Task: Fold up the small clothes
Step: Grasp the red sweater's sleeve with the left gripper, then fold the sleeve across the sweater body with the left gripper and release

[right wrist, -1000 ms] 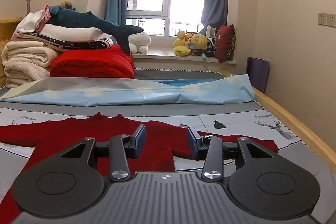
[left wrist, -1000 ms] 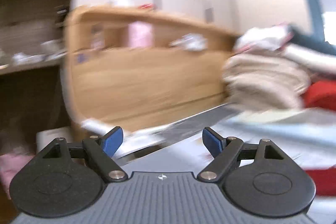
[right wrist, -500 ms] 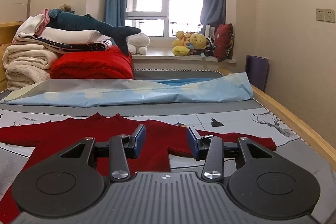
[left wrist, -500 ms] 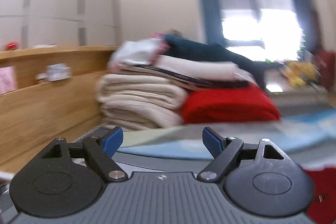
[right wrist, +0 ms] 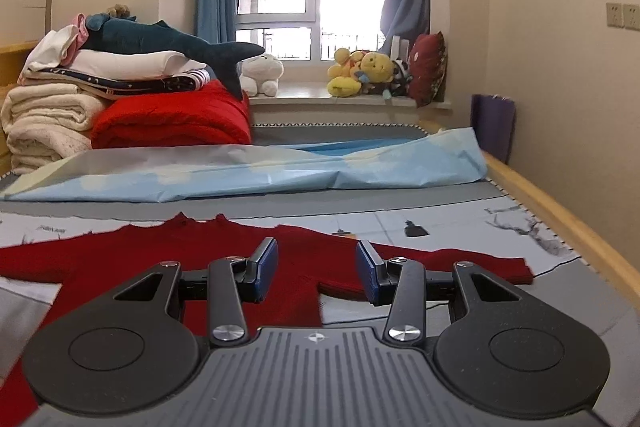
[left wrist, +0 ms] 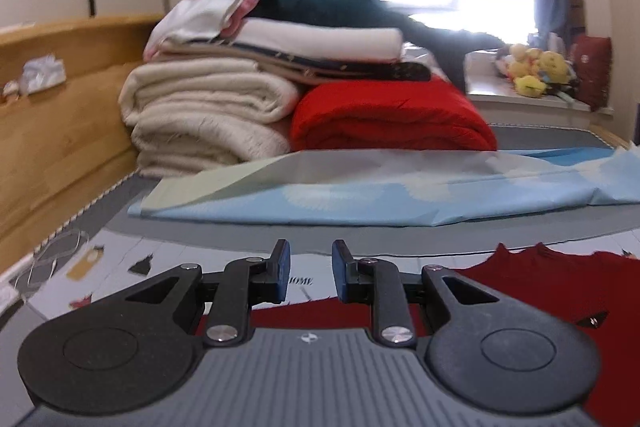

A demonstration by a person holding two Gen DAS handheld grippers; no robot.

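A small dark red sweater (right wrist: pixel 160 251) lies flat on the printed bed sheet (right wrist: pixel 440 227), sleeves spread out to both sides. My right gripper (right wrist: pixel 316 269) hovers open over where its body meets the right sleeve, with nothing between the pads. In the left wrist view the sweater (left wrist: pixel 540 279) spreads to the right, and its left sleeve end (left wrist: pixel 308 311) shows just under the fingers. The jaws of my left gripper (left wrist: pixel 310 267) are closing to a narrow gap. Only the sheet shows through that gap, and the pads press on nothing.
A stack of folded cream blankets (left wrist: pixel 208 115) and a red quilt (left wrist: pixel 384 119) with a plush shark (right wrist: pixel 168 39) on top stands at the bed's head. A crumpled light blue sheet (right wrist: pixel 260 175) lies across the bed. The wooden bed frame (right wrist: pixel 560 211) runs along the right.
The left wrist view has swung right, from the wooden headboard to the blanket stack and the sweater's left sleeve, and its jaws have narrowed a lot. The right gripper has barely shifted.
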